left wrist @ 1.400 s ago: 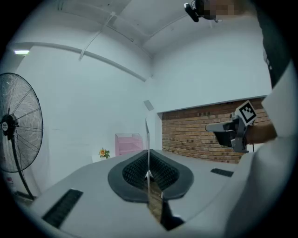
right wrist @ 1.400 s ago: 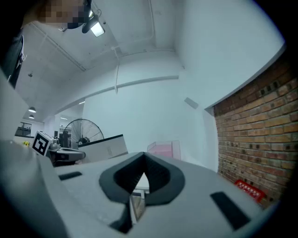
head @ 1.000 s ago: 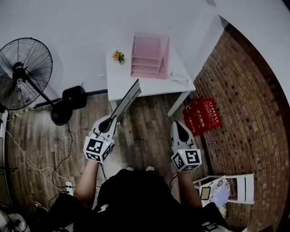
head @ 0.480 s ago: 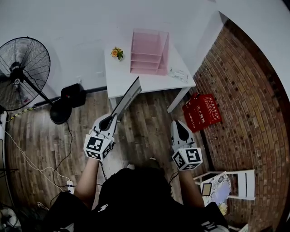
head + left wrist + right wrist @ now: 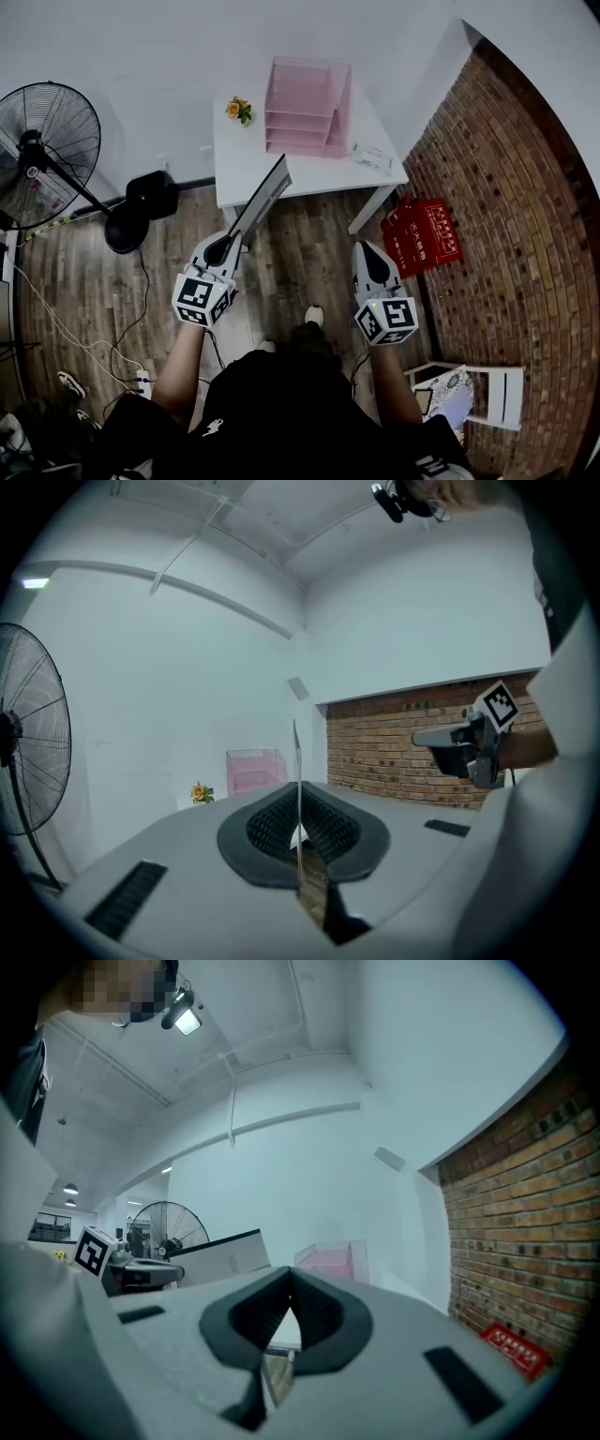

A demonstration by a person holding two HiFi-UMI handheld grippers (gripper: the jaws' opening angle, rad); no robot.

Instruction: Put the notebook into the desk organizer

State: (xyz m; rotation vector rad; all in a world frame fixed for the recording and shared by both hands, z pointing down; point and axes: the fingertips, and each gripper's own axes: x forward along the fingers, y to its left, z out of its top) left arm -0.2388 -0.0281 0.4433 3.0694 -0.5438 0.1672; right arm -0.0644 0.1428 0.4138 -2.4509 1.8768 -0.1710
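Note:
A thin grey notebook (image 5: 261, 200) sticks out forward from my left gripper (image 5: 233, 241), which is shut on its near end. In the left gripper view the notebook (image 5: 297, 761) stands edge-on between the pressed pads of that gripper (image 5: 298, 808). The pink desk organizer (image 5: 307, 108) stands at the back of the white table (image 5: 246, 171), beyond the notebook's far end, and shows small in the left gripper view (image 5: 253, 769). My right gripper (image 5: 367, 247) hangs to the right over the wooden floor, shut and holding nothing (image 5: 289, 1290). From it I see the organizer (image 5: 330, 1260) and the notebook (image 5: 220, 1252).
A small pot of orange flowers (image 5: 237, 111) and a small packet (image 5: 372, 157) also sit on the table. A standing fan (image 5: 42, 155) and its black base (image 5: 127, 234) are at the left. A red crate (image 5: 427, 236) lies by the brick wall (image 5: 506, 216). A white chair (image 5: 478, 394) is at the lower right.
The view has shifted slightly toward the table with both grippers carried along. A shoe has come into sight between the arms. The notebook stays in the left gripper.

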